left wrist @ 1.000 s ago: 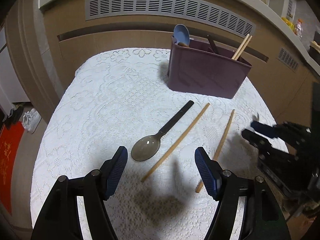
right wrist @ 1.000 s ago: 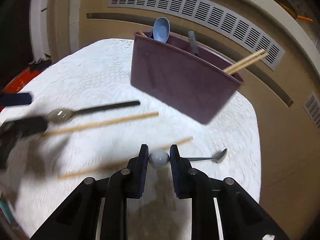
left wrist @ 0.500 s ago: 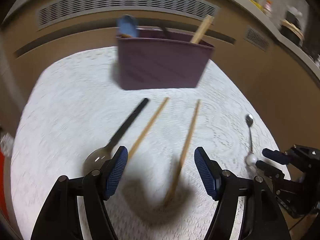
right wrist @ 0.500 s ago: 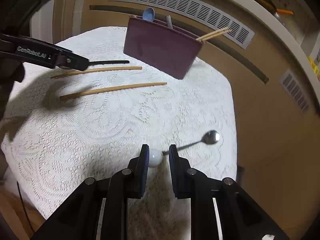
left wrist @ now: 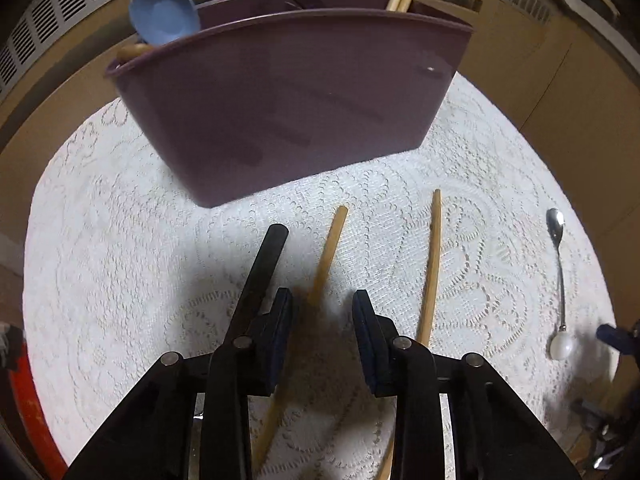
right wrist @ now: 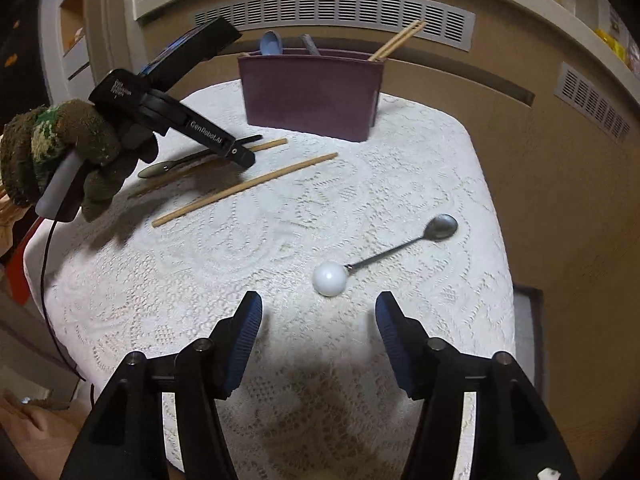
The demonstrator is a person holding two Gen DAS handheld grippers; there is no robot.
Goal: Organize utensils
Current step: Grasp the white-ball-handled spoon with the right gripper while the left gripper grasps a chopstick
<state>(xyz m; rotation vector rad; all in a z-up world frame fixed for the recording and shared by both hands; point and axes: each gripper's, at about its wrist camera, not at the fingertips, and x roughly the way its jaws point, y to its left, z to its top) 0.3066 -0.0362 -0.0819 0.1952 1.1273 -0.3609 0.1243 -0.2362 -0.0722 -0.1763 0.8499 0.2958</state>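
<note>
My left gripper points down at the lace-covered table, its jaws closing. One wooden chopstick runs between its fingers, and the pads stand clear of it. A black-handled spoon lies just left of the left finger, and a second chopstick lies to the right. My right gripper is opening and holds nothing. A metal spoon with a white ball end lies on the cloth just ahead of it. The purple caddy stands behind, holding a blue spoon and chopsticks.
A gloved hand holds the left gripper over the chopsticks in the right wrist view. The white lace cloth covers a small round-cornered table. Tan panels with vent grilles rise close behind it. Something red lies on the floor at left.
The right gripper has let go of the ball-ended spoon and spread its jaws. The left gripper has moved in toward the caddy, dropped over a chopstick and narrowed its jaws.
</note>
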